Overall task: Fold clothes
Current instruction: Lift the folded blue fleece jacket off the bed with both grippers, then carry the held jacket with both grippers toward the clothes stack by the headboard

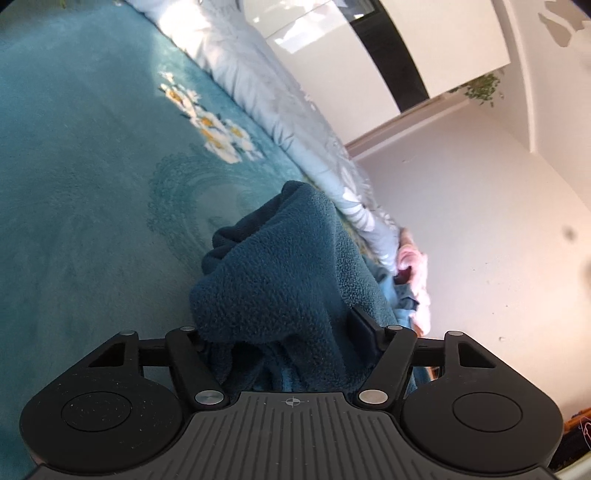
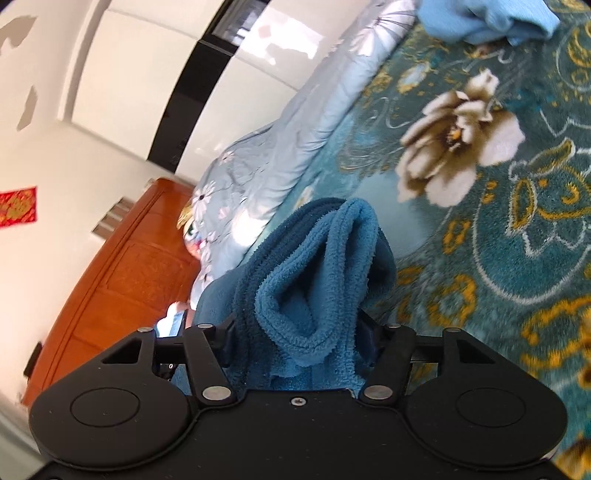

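A dark teal fleece garment [image 1: 280, 273] is bunched between the fingers of my left gripper [image 1: 284, 332], which is shut on it and holds it above the teal blanket [image 1: 81, 177]. The cloth hides the fingertips. In the right wrist view the same fleece garment [image 2: 314, 280] is folded in thick layers between the fingers of my right gripper [image 2: 299, 332], which is shut on it above the flowered teal blanket [image 2: 498, 258].
A pale blue flowered quilt [image 1: 280, 103] lies along the blanket's far edge and also shows in the right wrist view [image 2: 280, 147]. A light blue garment [image 2: 487, 18] lies on the blanket. A pink cloth [image 1: 413, 269], a wooden headboard [image 2: 122, 266] and white walls are nearby.
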Available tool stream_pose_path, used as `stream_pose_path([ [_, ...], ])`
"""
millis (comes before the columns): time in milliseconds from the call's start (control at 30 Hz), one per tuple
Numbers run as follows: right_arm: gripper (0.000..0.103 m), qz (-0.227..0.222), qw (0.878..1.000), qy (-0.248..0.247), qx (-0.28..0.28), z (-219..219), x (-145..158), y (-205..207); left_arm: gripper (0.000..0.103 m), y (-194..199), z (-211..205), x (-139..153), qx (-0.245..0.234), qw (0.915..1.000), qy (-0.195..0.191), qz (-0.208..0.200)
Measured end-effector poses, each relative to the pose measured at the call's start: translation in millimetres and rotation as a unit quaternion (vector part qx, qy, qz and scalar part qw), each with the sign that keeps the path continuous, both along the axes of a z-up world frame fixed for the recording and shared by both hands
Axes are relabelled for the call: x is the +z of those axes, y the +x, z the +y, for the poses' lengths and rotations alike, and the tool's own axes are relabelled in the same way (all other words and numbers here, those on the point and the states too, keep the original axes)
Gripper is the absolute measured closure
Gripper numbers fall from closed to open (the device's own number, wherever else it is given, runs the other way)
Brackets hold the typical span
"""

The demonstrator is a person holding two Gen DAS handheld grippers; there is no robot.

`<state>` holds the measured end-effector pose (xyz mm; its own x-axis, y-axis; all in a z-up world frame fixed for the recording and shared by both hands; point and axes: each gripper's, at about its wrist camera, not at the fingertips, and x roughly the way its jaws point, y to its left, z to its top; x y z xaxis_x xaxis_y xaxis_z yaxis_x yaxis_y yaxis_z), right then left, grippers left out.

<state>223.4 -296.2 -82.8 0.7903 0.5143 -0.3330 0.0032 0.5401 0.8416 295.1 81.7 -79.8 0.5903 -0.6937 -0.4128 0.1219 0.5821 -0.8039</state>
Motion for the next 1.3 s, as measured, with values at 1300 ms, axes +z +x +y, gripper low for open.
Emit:
stream_pose_path([
  [1300, 0.040, -0.175, 0.935, -0.020, 0.308, 268, 178, 54, 0.029, -148, 266, 155, 0.247, 0.9474, -0.012, -0.203],
])
